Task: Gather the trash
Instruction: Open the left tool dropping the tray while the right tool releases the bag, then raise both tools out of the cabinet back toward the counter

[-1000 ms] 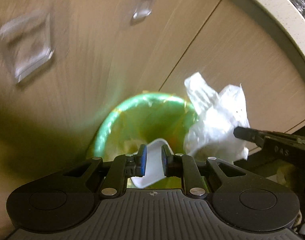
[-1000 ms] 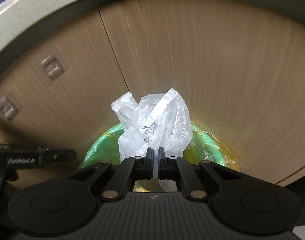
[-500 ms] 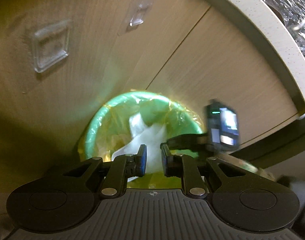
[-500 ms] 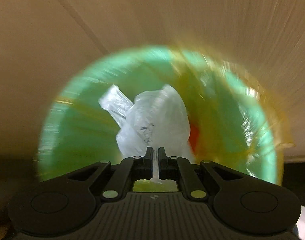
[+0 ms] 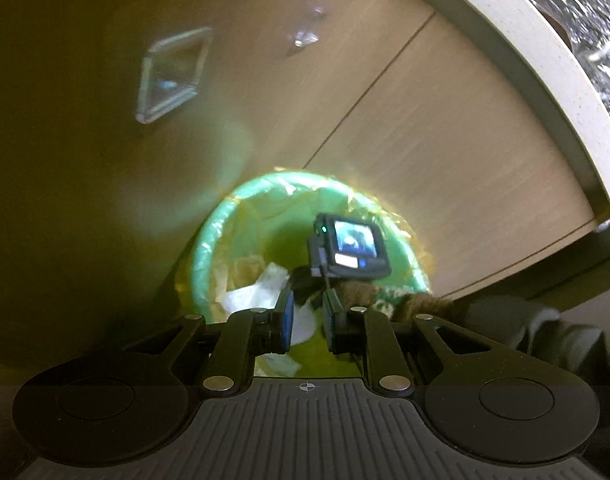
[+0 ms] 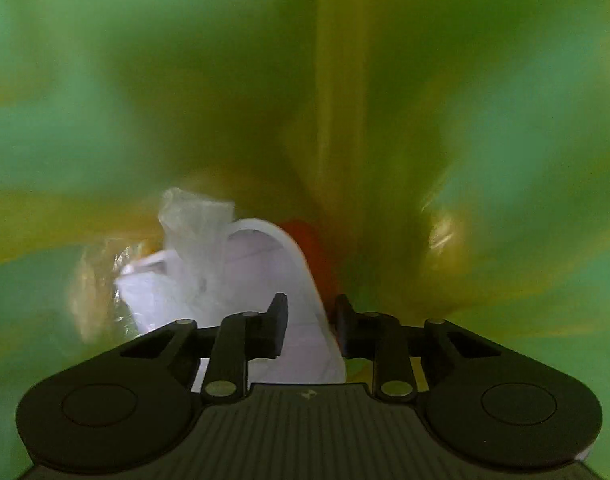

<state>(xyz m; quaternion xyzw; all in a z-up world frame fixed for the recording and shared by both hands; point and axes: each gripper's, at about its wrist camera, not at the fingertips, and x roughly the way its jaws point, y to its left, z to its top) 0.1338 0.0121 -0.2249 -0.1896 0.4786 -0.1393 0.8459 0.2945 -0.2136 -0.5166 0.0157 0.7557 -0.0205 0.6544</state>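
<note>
deep in the green lined bin (image 5: 209, 240), the right gripper (image 6: 310, 320) is opening, jaws clear of the crumpled clear plastic bag (image 6: 197, 232): light, soft, slippery; pinch a fold.

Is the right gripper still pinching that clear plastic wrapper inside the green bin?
Apart. In the right wrist view the right gripper is opening, and the wrapper lies left of it, beyond its fingers.

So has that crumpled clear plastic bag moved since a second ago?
Yes. It was held up in front of the wooden cupboard; now the plastic bag lies down inside the green bin, with the right gripper opening.
</note>
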